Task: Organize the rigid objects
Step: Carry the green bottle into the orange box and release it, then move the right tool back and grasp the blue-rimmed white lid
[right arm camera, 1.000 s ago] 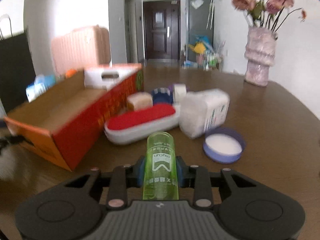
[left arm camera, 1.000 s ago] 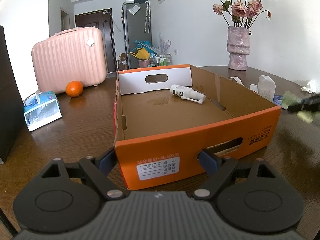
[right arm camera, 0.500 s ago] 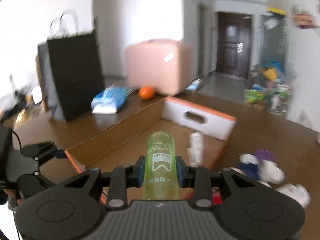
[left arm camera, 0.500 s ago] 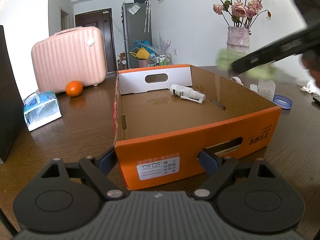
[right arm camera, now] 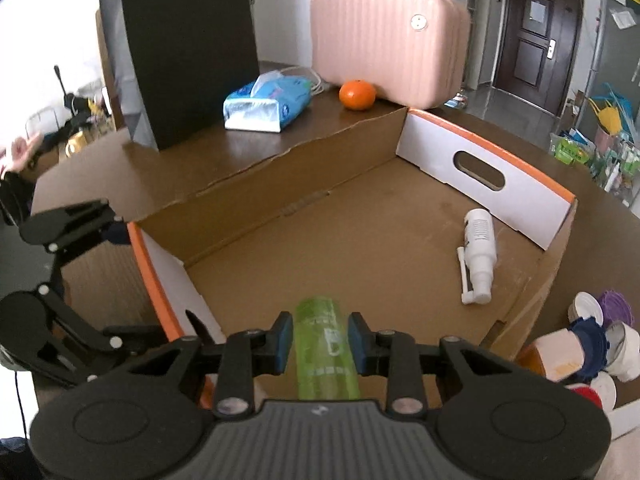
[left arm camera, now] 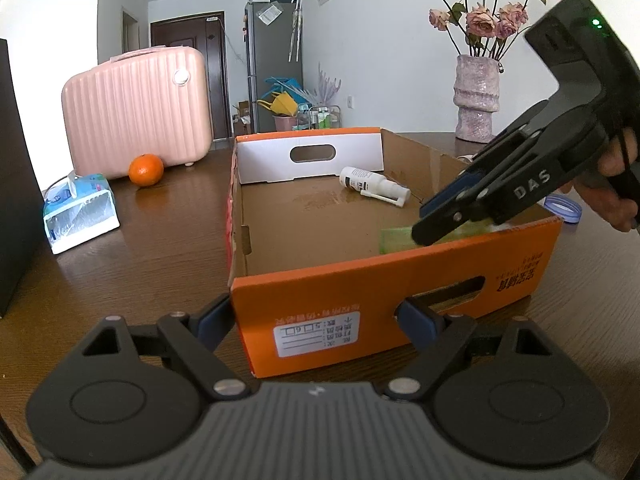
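Observation:
An open orange cardboard box (left arm camera: 400, 280) lies on the brown table, with a white spray bottle (left arm camera: 372, 184) on its side near the far wall. My left gripper (left arm camera: 314, 320) holds the box's near wall: one finger outside the left corner, the other in the handle hole. My right gripper (left arm camera: 424, 220) reaches in from the right, tilted down, shut on a green bottle (left arm camera: 396, 240) low over the near right part of the floor. In the right wrist view the green bottle (right arm camera: 324, 344) sits between the blue pads, above the box floor (right arm camera: 360, 240), with the spray bottle (right arm camera: 480, 252) ahead to the right.
A pink suitcase (left arm camera: 136, 108), an orange (left arm camera: 146, 170) and a tissue pack (left arm camera: 80, 212) sit left of the box beside a black bag (right arm camera: 188, 52). A vase of flowers (left arm camera: 476, 100) stands at the back right. Several lids and jars (right arm camera: 592, 344) crowd the box's right side.
My right gripper swung with the green bottle from the pile on the right, over the box wall, and down inside the box. The left gripper and the box stayed still.

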The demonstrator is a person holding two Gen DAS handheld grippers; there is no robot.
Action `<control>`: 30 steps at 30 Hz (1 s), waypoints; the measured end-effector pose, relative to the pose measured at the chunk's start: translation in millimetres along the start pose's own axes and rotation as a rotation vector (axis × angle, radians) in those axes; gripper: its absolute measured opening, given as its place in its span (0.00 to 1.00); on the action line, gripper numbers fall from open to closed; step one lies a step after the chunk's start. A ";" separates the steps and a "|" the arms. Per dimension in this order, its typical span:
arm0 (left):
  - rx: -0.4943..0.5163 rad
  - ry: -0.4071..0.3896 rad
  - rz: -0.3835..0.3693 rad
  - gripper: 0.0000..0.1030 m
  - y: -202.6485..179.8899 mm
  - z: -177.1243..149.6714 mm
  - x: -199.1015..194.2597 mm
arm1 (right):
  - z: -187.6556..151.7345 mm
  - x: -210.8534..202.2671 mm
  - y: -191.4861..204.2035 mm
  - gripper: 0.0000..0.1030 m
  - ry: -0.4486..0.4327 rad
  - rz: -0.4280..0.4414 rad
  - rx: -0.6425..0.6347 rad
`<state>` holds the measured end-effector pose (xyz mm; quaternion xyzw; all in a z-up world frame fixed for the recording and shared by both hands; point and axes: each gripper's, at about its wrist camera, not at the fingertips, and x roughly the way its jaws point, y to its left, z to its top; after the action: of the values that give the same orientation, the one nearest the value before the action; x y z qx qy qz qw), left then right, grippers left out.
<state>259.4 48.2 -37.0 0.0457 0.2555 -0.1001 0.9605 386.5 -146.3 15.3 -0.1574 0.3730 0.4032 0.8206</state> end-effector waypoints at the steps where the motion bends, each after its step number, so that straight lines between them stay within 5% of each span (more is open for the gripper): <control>1: 0.000 0.000 0.000 0.86 -0.2 0.1 -0.1 | -1.7 -4.0 -1.0 0.28 -0.010 -0.004 0.006; 9: 0.000 0.000 0.000 0.86 -0.2 0.0 -0.2 | -28.1 -75.7 -9.9 0.30 -0.187 -0.101 0.059; 13: -0.001 0.000 0.000 0.86 -0.2 0.1 -0.2 | -64.9 -118.1 -17.1 0.52 -0.289 -0.173 0.126; 15: -0.001 0.000 -0.001 0.86 -0.1 0.2 0.1 | -90.9 -131.9 -19.5 0.55 -0.319 -0.248 0.169; 22: 0.003 0.000 0.002 0.86 0.0 0.5 0.2 | -175.4 -134.0 -15.0 0.57 -0.325 -0.468 0.312; 30: 0.004 0.000 0.003 0.86 -0.1 0.6 0.2 | -205.2 -136.2 -30.9 0.57 -0.329 -0.491 0.424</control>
<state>259.8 48.0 -36.6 0.0478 0.2550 -0.0993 0.9606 257.0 -354.4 -23.2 -0.0015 0.2627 0.1278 0.9564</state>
